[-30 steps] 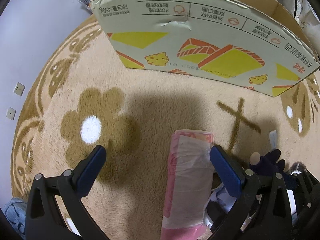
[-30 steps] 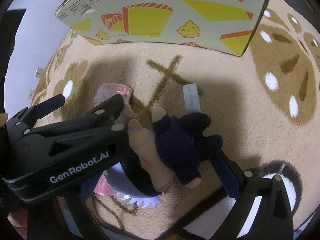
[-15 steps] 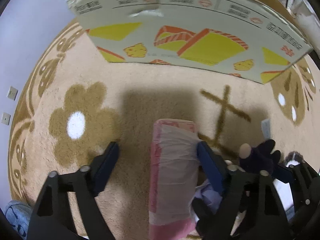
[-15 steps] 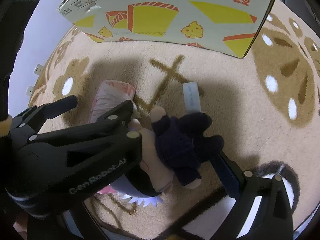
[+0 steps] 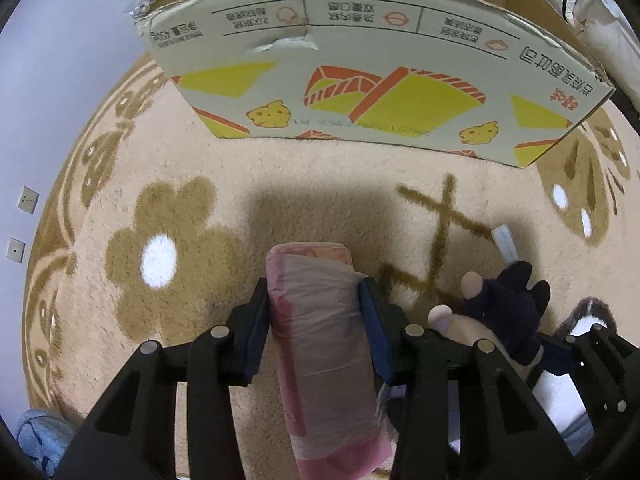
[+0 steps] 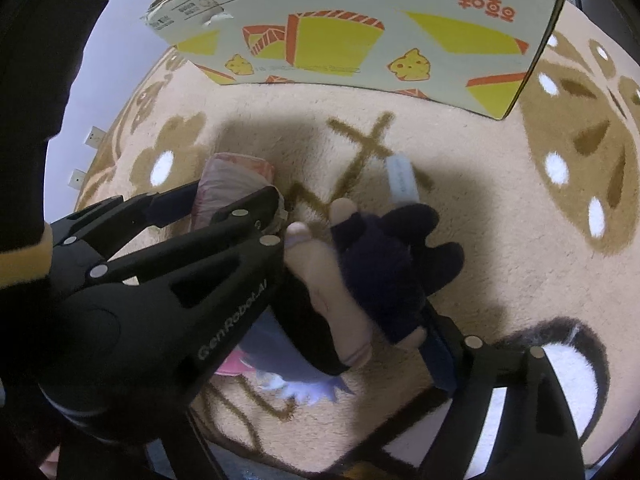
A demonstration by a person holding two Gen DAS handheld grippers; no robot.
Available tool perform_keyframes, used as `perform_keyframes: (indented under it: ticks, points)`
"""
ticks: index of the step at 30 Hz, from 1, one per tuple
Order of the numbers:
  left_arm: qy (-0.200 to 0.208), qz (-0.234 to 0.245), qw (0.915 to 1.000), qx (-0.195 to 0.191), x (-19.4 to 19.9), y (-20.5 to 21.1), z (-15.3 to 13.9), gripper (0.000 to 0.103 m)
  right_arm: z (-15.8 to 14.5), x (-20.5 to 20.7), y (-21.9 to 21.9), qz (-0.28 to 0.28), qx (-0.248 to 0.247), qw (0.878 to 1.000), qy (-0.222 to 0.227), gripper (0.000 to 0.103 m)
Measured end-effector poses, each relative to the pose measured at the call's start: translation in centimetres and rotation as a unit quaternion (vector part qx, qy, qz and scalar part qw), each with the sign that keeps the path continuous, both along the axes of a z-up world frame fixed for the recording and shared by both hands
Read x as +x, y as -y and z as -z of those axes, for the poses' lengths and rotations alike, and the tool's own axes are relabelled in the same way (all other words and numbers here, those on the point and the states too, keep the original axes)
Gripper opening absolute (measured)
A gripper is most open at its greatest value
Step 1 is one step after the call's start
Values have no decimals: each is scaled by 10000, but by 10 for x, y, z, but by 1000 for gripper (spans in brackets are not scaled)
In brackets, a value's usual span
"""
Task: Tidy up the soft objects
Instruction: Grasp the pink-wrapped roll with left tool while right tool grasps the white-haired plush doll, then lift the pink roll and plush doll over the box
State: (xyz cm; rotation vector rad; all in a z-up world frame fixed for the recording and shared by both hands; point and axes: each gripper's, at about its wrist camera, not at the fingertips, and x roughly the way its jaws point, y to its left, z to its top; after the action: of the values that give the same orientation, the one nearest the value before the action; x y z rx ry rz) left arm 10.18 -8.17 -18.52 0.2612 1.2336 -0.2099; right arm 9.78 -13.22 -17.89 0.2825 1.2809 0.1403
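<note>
A pink roll (image 5: pixel 320 340) wrapped in clear plastic lies on the tan rug (image 5: pixel 320 184). My left gripper (image 5: pixel 316 312) points down over it, its jaws closing, and both blue pads (image 5: pixel 372 320) touch the roll's sides. Just right of it lies a plush doll (image 6: pixel 380 264) in dark clothes with pale limbs. My right gripper (image 6: pixel 360 304) straddles the doll with its jaws closing. Its right pad (image 6: pixel 436 352) is at the doll's side; its other finger is hidden behind the left gripper's black body (image 6: pixel 160 280).
A printed cardboard box (image 5: pixel 360 80) with an open top stands on the rug just beyond both objects. A small white tag (image 6: pixel 402 182) lies on the rug by the doll. The wall with two sockets (image 5: pixel 29 200) borders the rug on the left.
The left jaws have come in from wide apart to the sides of the pink roll. The right gripper's visible finger has moved in a little toward the doll.
</note>
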Motion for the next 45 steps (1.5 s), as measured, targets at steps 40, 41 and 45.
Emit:
perform_keyframes:
  ticks: [40,41,45]
  points:
    - [905,-361,9928,-698,5,-38,-62,14,-57,-26,42,678,-665,9887,1156,62]
    - [997,-371,9918,-713,5,-40,-69,14,-58,-26,41,695,-697,9879,1196,62]
    - [1422,-332,9878,-540,5,-44,-88,14,-75,-30,44,776,-905,9797,1611,62]
